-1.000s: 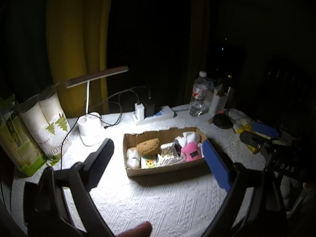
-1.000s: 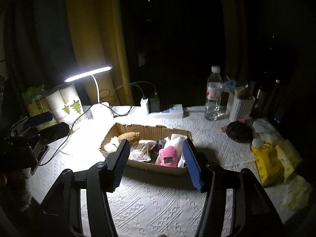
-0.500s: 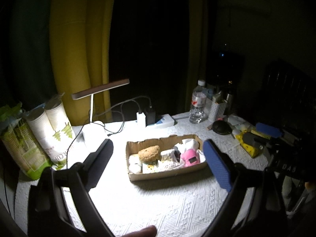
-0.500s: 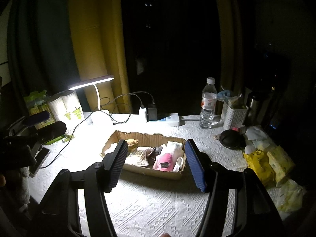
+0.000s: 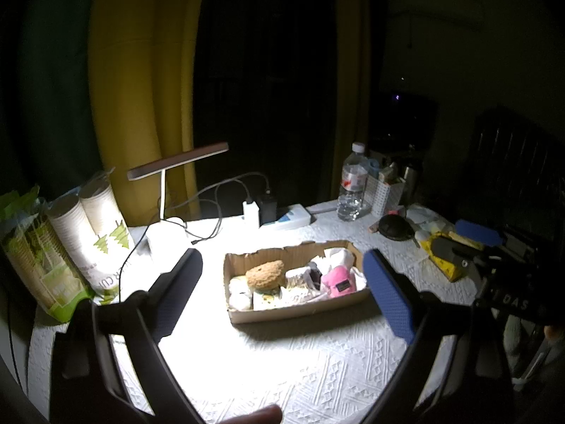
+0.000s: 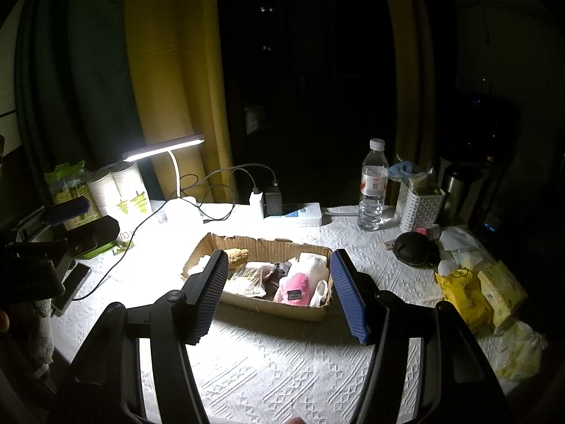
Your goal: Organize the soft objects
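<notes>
A shallow cardboard box (image 5: 303, 309) (image 6: 279, 309) sits mid-table under the lamp light. It holds several soft items: a brown sponge (image 5: 265, 275) (image 6: 237, 256), a pink plush piece (image 5: 339, 281) (image 6: 296, 286), and white and cream pieces (image 5: 240, 293). My left gripper (image 5: 282, 293) is open and empty, held back above the table in front of the box. My right gripper (image 6: 277, 293) is open and empty, also pulled back from the box. Each gripper shows at the edge of the other's view (image 5: 469, 243) (image 6: 81, 222).
A lit desk lamp (image 6: 164, 146), paper cup sleeves (image 5: 95, 226), a power strip with chargers and cables (image 6: 293, 212), a water bottle (image 6: 372, 185), a white basket (image 6: 418, 208), a black round object (image 6: 413, 249) and yellow packets (image 6: 466, 295) surround the box. The room beyond is dark.
Both grippers have drawn back and up from the box, so it looks smaller and farther. Both stay open and empty. The box contents have not moved.
</notes>
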Tool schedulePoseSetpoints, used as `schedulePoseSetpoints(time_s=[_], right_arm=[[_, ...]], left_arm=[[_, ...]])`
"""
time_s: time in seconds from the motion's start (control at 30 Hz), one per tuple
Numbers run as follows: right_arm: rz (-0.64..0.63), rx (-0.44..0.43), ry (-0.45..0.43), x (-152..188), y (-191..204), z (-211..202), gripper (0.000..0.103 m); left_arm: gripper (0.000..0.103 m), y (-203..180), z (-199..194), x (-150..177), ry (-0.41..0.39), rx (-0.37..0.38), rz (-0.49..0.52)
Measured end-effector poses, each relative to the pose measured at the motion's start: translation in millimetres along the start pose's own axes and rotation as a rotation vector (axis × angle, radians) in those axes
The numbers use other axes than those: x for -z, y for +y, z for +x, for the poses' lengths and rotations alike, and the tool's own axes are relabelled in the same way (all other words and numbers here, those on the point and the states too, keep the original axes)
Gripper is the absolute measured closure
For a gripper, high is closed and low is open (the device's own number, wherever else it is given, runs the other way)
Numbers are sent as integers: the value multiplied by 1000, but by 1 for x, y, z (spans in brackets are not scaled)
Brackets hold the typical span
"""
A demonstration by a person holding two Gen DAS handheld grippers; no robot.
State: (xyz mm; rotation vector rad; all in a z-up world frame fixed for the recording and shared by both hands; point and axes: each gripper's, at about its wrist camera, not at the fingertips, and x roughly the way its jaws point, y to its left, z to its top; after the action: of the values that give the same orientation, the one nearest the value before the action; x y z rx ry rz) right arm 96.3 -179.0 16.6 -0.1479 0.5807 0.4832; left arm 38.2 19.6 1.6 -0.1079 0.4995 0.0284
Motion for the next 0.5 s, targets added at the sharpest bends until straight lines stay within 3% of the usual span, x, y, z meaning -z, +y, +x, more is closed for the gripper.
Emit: schedulePoseSetpoints(time_s=[0.5], right_arm=[[3, -1, 3, 1, 1, 1, 39]], left_arm=[[10, -3, 3, 1, 6, -1, 4]])
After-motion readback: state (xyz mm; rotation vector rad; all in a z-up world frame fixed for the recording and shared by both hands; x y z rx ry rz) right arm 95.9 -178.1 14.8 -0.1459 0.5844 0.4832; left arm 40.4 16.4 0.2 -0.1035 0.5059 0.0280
